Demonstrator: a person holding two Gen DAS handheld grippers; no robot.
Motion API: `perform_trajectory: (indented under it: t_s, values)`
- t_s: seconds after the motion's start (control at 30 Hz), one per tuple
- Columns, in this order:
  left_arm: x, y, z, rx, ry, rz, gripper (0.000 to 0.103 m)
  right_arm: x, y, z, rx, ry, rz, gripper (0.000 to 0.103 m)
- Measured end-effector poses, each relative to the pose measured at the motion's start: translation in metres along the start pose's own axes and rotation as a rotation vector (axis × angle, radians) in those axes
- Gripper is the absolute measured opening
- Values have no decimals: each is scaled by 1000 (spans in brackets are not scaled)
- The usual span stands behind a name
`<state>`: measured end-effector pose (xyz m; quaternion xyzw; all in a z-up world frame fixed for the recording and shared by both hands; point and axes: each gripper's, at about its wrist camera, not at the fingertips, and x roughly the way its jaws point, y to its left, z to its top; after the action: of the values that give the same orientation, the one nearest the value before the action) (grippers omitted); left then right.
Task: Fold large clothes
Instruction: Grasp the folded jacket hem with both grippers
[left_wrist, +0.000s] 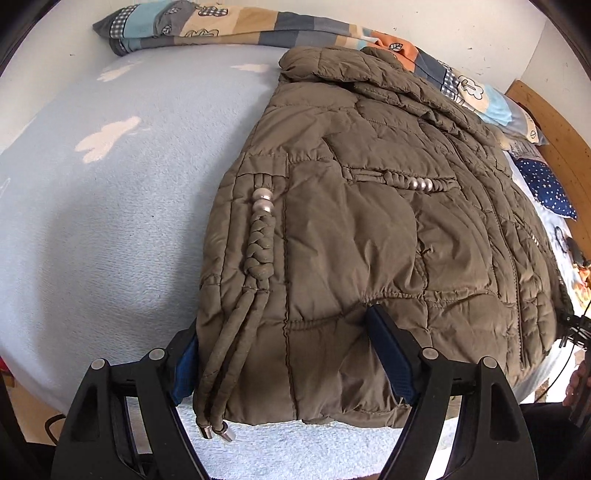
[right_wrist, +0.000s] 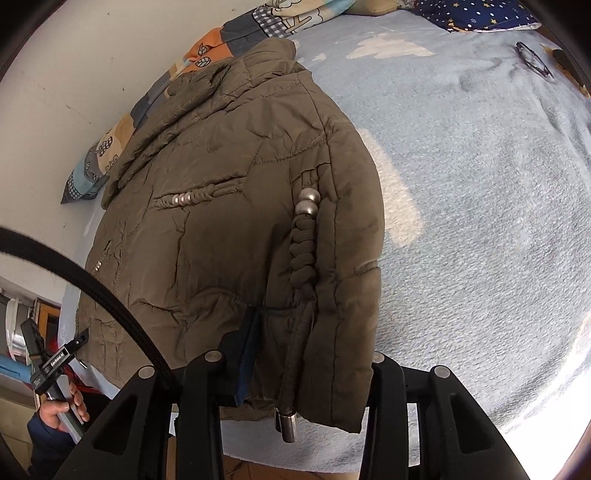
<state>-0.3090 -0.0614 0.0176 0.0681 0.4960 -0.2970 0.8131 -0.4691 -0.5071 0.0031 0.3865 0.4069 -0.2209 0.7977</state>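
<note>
An olive-brown padded jacket (left_wrist: 369, 221) (right_wrist: 221, 229) lies flat on the light blue blanket (left_wrist: 110, 221), its hem towards me. My left gripper (left_wrist: 281, 316) stands wide over the hem's left corner. One blue pad (left_wrist: 184, 362) sits beside the jacket's edge and the other rests on the fabric, which lies unbunched between them. A braided cord with silver beads (left_wrist: 258, 236) runs down between those fingers. My right gripper (right_wrist: 306, 314) has the hem's right corner between its fingers. Its left pad (right_wrist: 245, 354) presses into puckered fabric, and the jacket covers the right finger. The left gripper (right_wrist: 55, 362) also shows at the lower left, held by a hand.
A patchwork quilt (left_wrist: 221, 26) lies along the white wall behind the jacket. A dark blue starred pillow (left_wrist: 546, 188) and a wooden headboard (left_wrist: 554, 122) are at the right. Glasses (right_wrist: 533, 59) lie on the blanket. A black cable (right_wrist: 74, 273) crosses the right wrist view.
</note>
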Motion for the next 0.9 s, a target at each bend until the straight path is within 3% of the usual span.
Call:
perform_trajectory:
  t_s: [0.27,0.37,0.47,0.57,0.67,0.9]
  values:
    - [2,-4,4,36,-2,19,83,-1,-3,-2,37,-3,11,42]
    - [1,-6,4,55,-12,19,78,-3,-3,-1,28,-3,12,34]
    - [-2,-9,3,80,-28,22,69,-7,2,0,2,-14,1,22]
    - [-9,-14,3,115,-58,29,51,-11,9,0,-18,-37,-4,19]
    - [-16,-19,3,150,-96,65,27,-15,12,0,-29,-59,1,17]
    - [-26,-20,1,170,-136,84,22,-29,18,-4,-35,-121,25,16]
